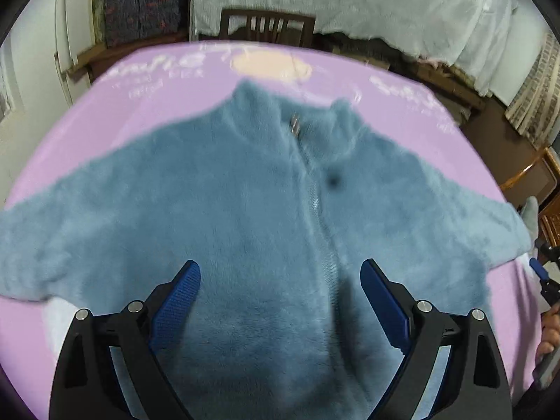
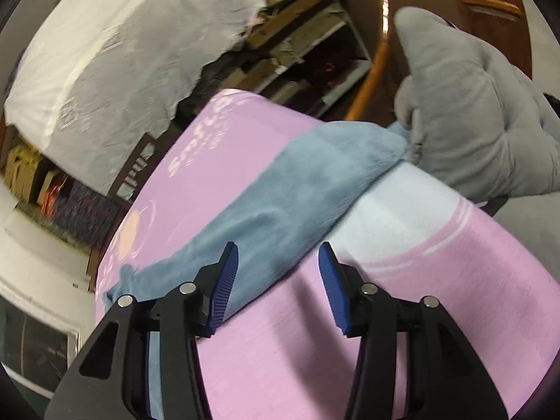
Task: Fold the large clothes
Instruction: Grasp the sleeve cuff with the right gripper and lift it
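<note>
A fluffy blue jacket (image 1: 245,203) lies flat, sleeves spread, on a pink-covered tabletop (image 1: 105,133). Beyond the jacket stands a wooden chair (image 1: 267,29) and white-draped furniture (image 1: 350,3). Left gripper (image 1: 280,276) jaws wide, right gripper (image 2: 278,262) jaws partly apart, both empty.

Blue fleece jacket (image 1: 245,210): my view blurs its pile and zipper; hem cut off at 6 o'clock, left sleeve end at 9 o'clock. White lettering (image 1: 157,66) on the pink tabletop (image 1: 105,122): unreadable. Grey plush (image 2: 472,112): cropped at 3 o'clock.
</note>
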